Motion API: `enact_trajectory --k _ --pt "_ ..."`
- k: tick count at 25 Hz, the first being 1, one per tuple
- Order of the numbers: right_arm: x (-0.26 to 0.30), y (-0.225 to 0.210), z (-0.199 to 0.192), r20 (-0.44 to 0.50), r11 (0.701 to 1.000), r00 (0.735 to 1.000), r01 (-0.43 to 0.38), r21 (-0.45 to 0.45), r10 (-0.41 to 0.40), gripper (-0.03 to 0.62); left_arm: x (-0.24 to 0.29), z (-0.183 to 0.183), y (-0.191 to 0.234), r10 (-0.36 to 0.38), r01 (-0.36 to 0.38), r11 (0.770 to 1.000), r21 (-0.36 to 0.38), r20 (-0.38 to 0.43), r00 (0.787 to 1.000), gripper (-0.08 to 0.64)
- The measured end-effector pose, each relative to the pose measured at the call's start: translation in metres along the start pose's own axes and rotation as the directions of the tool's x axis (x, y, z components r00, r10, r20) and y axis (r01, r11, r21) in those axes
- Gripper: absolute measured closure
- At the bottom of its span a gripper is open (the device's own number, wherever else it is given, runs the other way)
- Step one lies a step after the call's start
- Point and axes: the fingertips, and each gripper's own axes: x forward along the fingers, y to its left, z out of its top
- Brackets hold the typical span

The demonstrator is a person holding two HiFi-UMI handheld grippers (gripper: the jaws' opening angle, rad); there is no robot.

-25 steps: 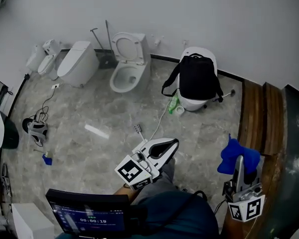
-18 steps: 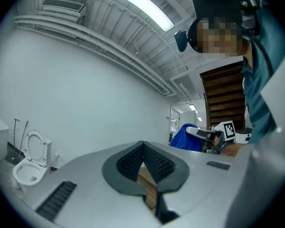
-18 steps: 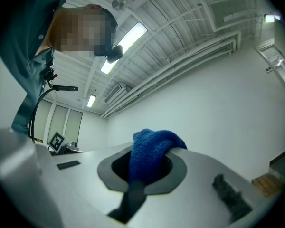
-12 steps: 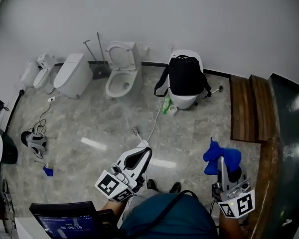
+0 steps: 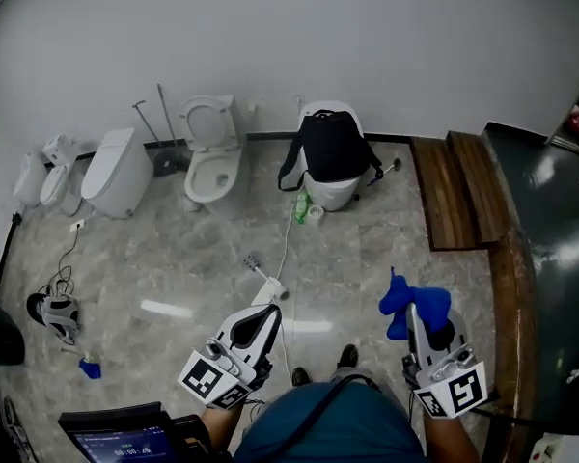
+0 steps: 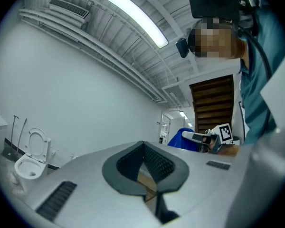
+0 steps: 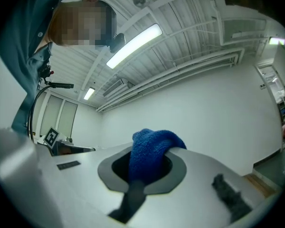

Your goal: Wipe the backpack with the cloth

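No readable print anywhere. The only markings were black-and-white square markers on the cubes of the left gripper (image 5: 269, 310) and the right gripper (image 5: 414, 320). The digits on the dark screen (image 5: 116, 443) at bottom left of the head view were too small to read.

Blue knitted cloth (image 5: 406, 298): soft, coarse looped texture, bunched up. The right gripper's fingers were clamped on it. It filled the dark padded opening between them and spilled over the tips in a rounded lump. Gripper shells were smooth pale grey plastic; the finger pads were black and ribbed.

The left gripper's fingers were together with the tips meeting, gripping nothing. They left a teardrop-shaped gap behind the tips.

Black fabric backpack (image 5: 332, 147): upright on a rounded white fixture (image 5: 330, 192) against the white wall, straps hanging down both sides. It was well apart from both grippers, across the floor. The cloth was not touching it.

Rest of the scene:
- Grey marble-pattern floor (image 5: 193, 249), glossy.
- White open-lid toilet (image 5: 210, 157) and white closed-lid toilet (image 5: 116, 170), both left of the backpack.
- Green bottle (image 5: 300, 206) just beside the fixture's base.
- Brown wooden planks (image 5: 458, 186) to the right of the backpack.
- White cable (image 5: 288, 244) on the floor between the grippers and the backpack.
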Motion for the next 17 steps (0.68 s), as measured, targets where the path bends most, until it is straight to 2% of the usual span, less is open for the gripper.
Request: enact_trajectory --k 3,7,9,13,17 --pt "-0.013 0.027 0.003 -0.002 0.999 1.0 0.031 -0.013 -0.031 0.575 -0.03 -0.004 -0.002 -0.022 0.022 1.0 0.003 -0.005 1.0 0.557" --pt "-0.029 0.056 0.013 -0.007 0.998 0.999 0.051 -0.045 -0.051 0.575 -0.055 0.004 -0.009 -0.049 0.05 0.998 -0.038 0.025 0.998 0.557" --pt "-0.032 0.063 0.018 -0.007 0.997 0.998 0.059 -0.05 -0.059 0.575 -0.064 0.009 -0.014 -0.059 0.061 0.997 -0.042 0.039 0.997 0.557" --pt "-0.046 0.074 0.024 -0.005 0.996 0.998 0.056 -0.063 -0.056 0.575 -0.079 0.0 -0.022 -0.046 0.046 0.999 -0.015 0.01 0.999 0.557" --pt "-0.07 0.077 0.024 -0.011 0.996 0.998 0.059 -0.062 -0.06 0.575 -0.087 -0.01 -0.043 -0.045 0.045 0.998 -0.033 -0.009 0.999 0.557"
